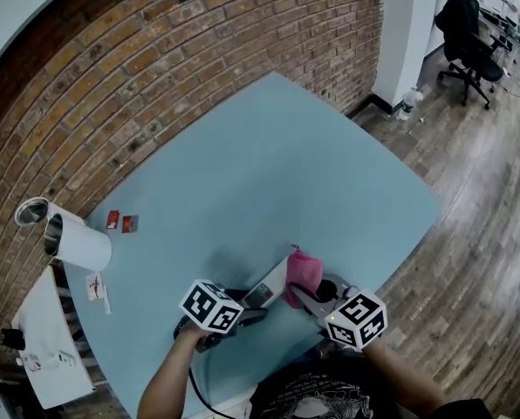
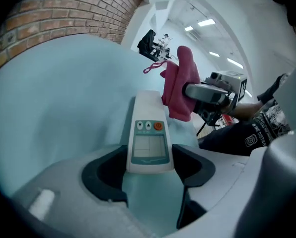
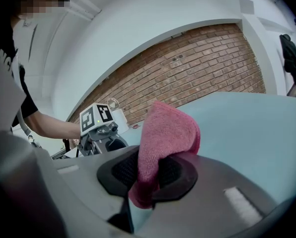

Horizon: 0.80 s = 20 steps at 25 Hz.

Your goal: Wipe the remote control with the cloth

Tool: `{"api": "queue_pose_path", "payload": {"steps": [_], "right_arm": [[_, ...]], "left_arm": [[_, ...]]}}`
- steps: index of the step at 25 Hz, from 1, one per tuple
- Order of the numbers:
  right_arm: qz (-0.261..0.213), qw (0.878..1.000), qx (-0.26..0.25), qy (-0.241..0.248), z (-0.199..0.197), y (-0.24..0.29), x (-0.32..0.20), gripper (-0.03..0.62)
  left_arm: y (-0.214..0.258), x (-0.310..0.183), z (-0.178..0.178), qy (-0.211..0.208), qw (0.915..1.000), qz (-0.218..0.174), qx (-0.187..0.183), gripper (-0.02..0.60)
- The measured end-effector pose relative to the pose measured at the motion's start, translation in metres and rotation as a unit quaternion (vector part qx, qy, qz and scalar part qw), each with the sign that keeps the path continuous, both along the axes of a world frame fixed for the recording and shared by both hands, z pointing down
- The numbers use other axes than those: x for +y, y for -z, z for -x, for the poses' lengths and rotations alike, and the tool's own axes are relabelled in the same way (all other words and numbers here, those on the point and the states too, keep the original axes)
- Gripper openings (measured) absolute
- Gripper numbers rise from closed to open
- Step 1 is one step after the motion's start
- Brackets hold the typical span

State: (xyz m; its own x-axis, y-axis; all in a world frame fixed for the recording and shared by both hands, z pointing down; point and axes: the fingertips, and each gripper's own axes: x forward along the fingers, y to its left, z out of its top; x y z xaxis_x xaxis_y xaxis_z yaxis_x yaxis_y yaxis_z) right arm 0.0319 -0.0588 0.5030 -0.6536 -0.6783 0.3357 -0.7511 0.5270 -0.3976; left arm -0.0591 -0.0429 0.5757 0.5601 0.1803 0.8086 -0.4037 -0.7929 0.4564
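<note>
Left gripper (image 2: 149,166) clamped on the near end of the remote control (image 2: 148,133), over the blue worktop (image 1: 269,173), near its front edge. Right gripper (image 3: 149,171) pinching a folded pink cloth (image 3: 165,133), which meets the remote control's far end.
</note>
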Motion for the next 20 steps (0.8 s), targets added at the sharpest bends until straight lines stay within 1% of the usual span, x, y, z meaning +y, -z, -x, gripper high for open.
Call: {"api": "queue_pose_path", "payload": {"steps": [2,4,5,8,11,13,15,18,20], "right_arm": [[0.002,1.0,0.004,-0.005,0.001,-0.001,-0.002,0.067],[0.005,1.0,0.01,-0.01,0.001,-0.003,-0.004,0.067],[0.006,1.0,0.013,-0.012,0.001,-0.003,-0.004,0.067],[0.01,1.0,0.024,-0.015,0.002,-0.003,-0.004,0.067],[0.013,0.999,0.032,-0.015,0.004,-0.004,-0.001,0.067],[0.016,0.999,0.036,-0.013,0.005,-0.005,0.0,0.067],[0.016,0.999,0.038,-0.009,0.006,-0.004,0.001,0.067],[0.013,0.999,0.035,-0.003,0.008,-0.002,0.0,0.067],[0.009,0.999,0.03,0.007,0.011,0.001,0.0,0.067]], "left_arm": [[-0.003,-0.006,0.007,-0.03,0.9978,-0.043,-0.04,0.282],[-0.007,-0.013,0.013,-0.061,0.9917,-0.086,-0.073,0.284],[-0.009,-0.016,0.015,-0.074,0.9884,-0.104,-0.083,0.284],[-0.014,-0.022,0.02,-0.105,0.9775,-0.153,-0.1,0.285],[-0.014,-0.022,0.023,-0.13,0.9686,-0.184,-0.105,0.29],[-0.014,-0.022,0.022,-0.133,0.966,-0.196,-0.103,0.292],[-0.013,-0.023,0.022,-0.123,0.9659,-0.204,-0.101,0.295],[-0.012,-0.025,0.028,-0.095,0.9666,-0.213,-0.105,0.295],[-0.007,-0.027,0.036,-0.061,0.967,-0.222,-0.11,0.295]]}}
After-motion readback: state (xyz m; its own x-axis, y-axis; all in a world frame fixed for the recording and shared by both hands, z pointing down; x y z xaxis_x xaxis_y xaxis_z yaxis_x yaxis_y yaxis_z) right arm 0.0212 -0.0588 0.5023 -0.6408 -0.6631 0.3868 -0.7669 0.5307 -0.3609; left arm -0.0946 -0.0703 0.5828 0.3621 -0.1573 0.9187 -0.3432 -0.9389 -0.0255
